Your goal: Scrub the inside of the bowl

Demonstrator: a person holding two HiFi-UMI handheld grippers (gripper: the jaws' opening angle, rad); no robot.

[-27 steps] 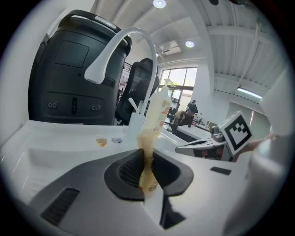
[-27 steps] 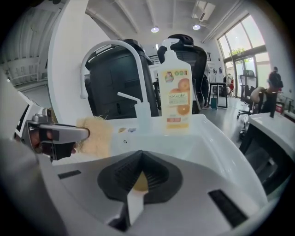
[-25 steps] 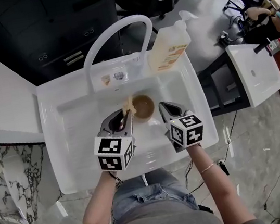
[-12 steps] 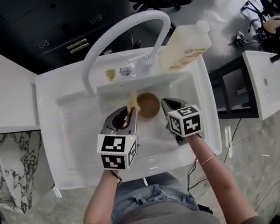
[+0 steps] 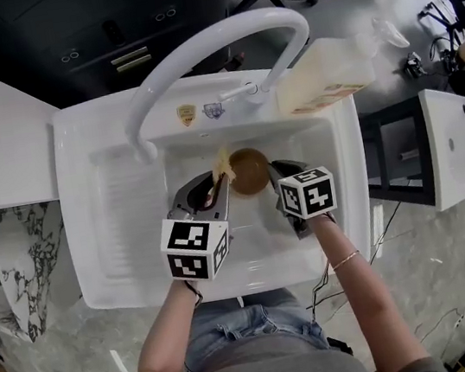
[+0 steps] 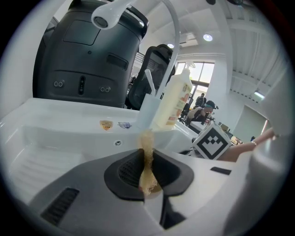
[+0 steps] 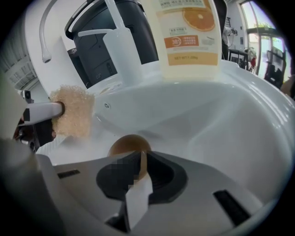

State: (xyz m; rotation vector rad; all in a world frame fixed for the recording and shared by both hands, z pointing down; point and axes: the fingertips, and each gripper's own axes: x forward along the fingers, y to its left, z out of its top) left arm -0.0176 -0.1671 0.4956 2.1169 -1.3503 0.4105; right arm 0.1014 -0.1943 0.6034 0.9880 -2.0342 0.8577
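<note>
A small brown bowl (image 5: pixel 248 170) sits in the white sink (image 5: pixel 109 235), below the faucet. My right gripper (image 5: pixel 277 171) is shut on the bowl's right rim; in the right gripper view the thin rim (image 7: pixel 142 162) stands between the jaws and the bowl (image 7: pixel 128 144) shows just beyond. My left gripper (image 5: pixel 217 185) is shut on a yellow-tan sponge (image 5: pixel 221 166), whose tip lies against the bowl's left edge. The left gripper view shows the sponge (image 6: pixel 147 156) pinched upright between the jaws. From the right gripper view the sponge (image 7: pixel 73 110) hangs left of the bowl.
A curved white faucet (image 5: pixel 194 51) arches over the basin. An orange-labelled soap bottle (image 5: pixel 324 74) stands on the sink's back right corner. A ribbed drainboard (image 5: pixel 119 216) fills the sink's left side. Dark cabinets are behind, and a white side table (image 5: pixel 448 138) stands at right.
The head camera has shifted, so the sink sits higher and larger in view. The bowl, sponge and both grippers keep nearly the same arrangement.
</note>
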